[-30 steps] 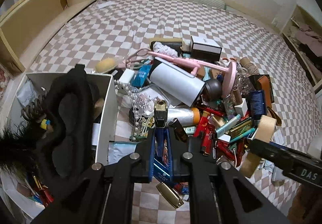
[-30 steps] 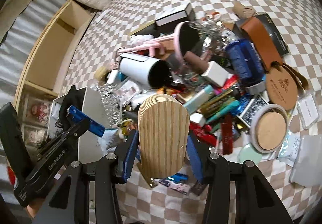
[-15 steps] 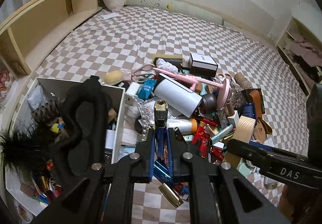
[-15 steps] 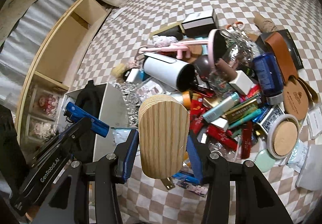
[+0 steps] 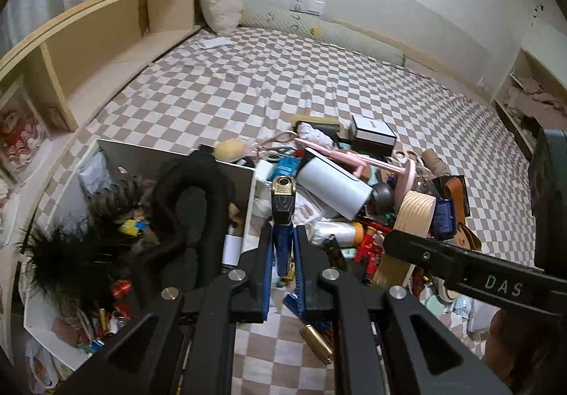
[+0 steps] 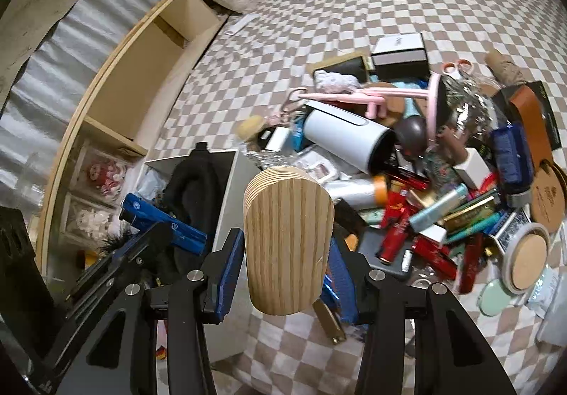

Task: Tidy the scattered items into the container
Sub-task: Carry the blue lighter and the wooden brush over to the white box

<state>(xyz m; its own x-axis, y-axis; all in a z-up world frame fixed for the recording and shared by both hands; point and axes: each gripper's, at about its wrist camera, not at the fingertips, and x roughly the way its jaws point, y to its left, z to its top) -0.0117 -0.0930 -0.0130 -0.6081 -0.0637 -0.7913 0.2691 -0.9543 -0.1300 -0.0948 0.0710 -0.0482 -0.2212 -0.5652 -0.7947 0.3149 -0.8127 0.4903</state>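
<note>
My left gripper (image 5: 283, 246) is shut on a black and gold lighter (image 5: 282, 204), held upright above the right wall of the white box (image 5: 250, 203). The box holds a black padded band (image 5: 198, 196), black feathers and several small items. My right gripper (image 6: 287, 253) is shut on a stack of pale wooden discs (image 6: 288, 239), held over the checkered bedsheet just right of the box (image 6: 230, 196). The discs also show in the left wrist view (image 5: 413, 217), right of the lighter. The left gripper shows in the right wrist view (image 6: 156, 221), above the box.
A heap of items lies right of the box: a white cylinder (image 5: 333, 185), a pink stand (image 5: 358, 159), red tubes (image 6: 397, 217), a blue case (image 6: 514, 161), round coasters (image 6: 528, 256). A gold lighter (image 5: 317, 343) lies near the sheet's edge. A wooden shelf (image 5: 95, 40) stands at left.
Both grippers have risen and drawn back with their loads. The left gripper with the lighter has shifted left toward the box wall; the right gripper with the discs has moved closer to the box.
</note>
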